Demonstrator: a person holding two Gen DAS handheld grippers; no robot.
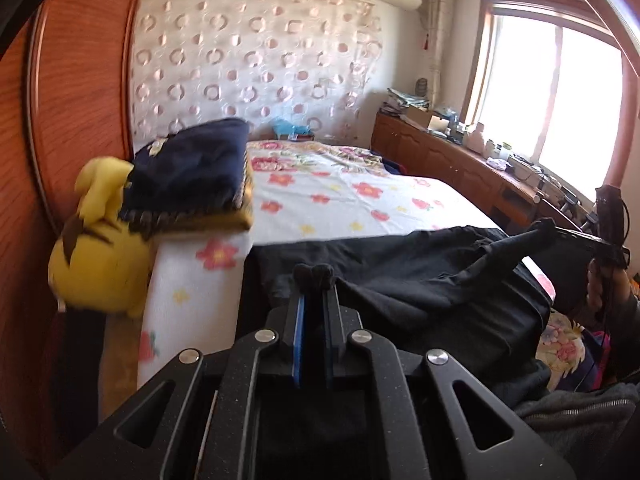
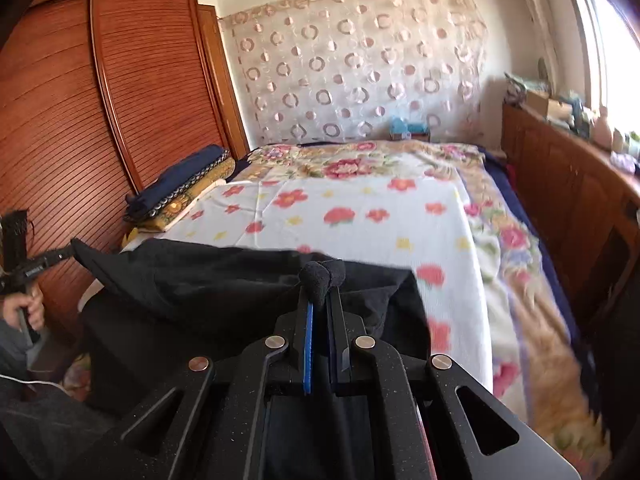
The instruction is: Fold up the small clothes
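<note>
A black garment (image 1: 420, 280) lies over the near end of the floral bed; it also shows in the right wrist view (image 2: 208, 280). My left gripper (image 1: 314, 274) is shut on one edge of the black garment and holds it up. My right gripper (image 2: 322, 274) is shut on another edge of the black garment. In the left wrist view the right gripper (image 1: 548, 228) shows at the right with cloth pinched in it. In the right wrist view the left gripper (image 2: 74, 246) shows at the far left holding a raised corner.
The bed's floral sheet (image 2: 360, 208) stretches ahead. Folded navy and yellow cloth (image 1: 196, 176) is stacked at the bed's left edge beside a yellow plush toy (image 1: 96, 256). A wooden wardrobe (image 2: 80, 112) stands left, a cluttered wooden cabinet (image 1: 460, 156) right under the window.
</note>
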